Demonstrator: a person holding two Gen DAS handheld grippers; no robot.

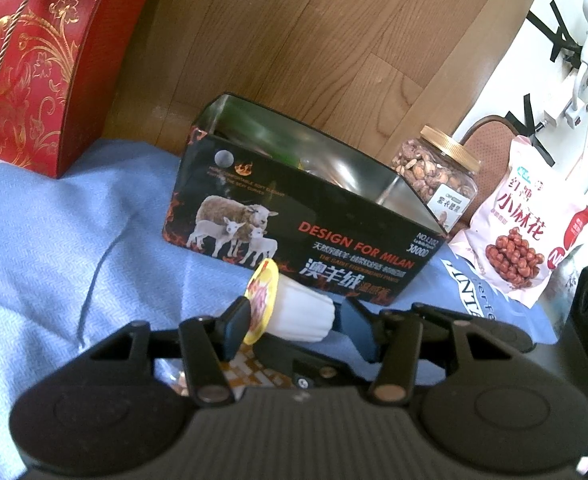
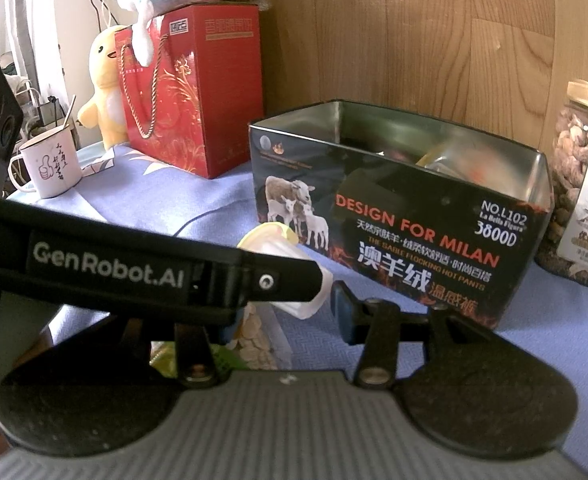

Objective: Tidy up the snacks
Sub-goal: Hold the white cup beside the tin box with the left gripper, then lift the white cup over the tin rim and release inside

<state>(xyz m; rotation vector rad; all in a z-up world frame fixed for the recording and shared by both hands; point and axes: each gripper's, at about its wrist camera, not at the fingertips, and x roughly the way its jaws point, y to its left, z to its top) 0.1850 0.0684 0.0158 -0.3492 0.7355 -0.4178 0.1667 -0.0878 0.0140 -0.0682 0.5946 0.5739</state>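
Observation:
My left gripper (image 1: 294,320) is shut on a small white ribbed jelly cup (image 1: 298,312) with a yellow foil lid, held on its side just in front of the open black tin box (image 1: 294,236). The tin holds a few snacks. In the right wrist view the left gripper's arm crosses the frame and the jelly cup (image 2: 278,246) lies between my right gripper's fingers (image 2: 286,308), which stand apart around it. The tin (image 2: 398,236) stands close ahead. A snack packet (image 2: 254,336) lies beneath the right gripper.
A jar of nuts (image 1: 438,172) and a pink snack bag (image 1: 522,228) stand right of the tin. A red gift bag (image 2: 198,92), plush toys (image 2: 102,84) and a mug (image 2: 50,164) stand at left. Blue cloth (image 1: 74,240) covers the table; a wooden wall is behind.

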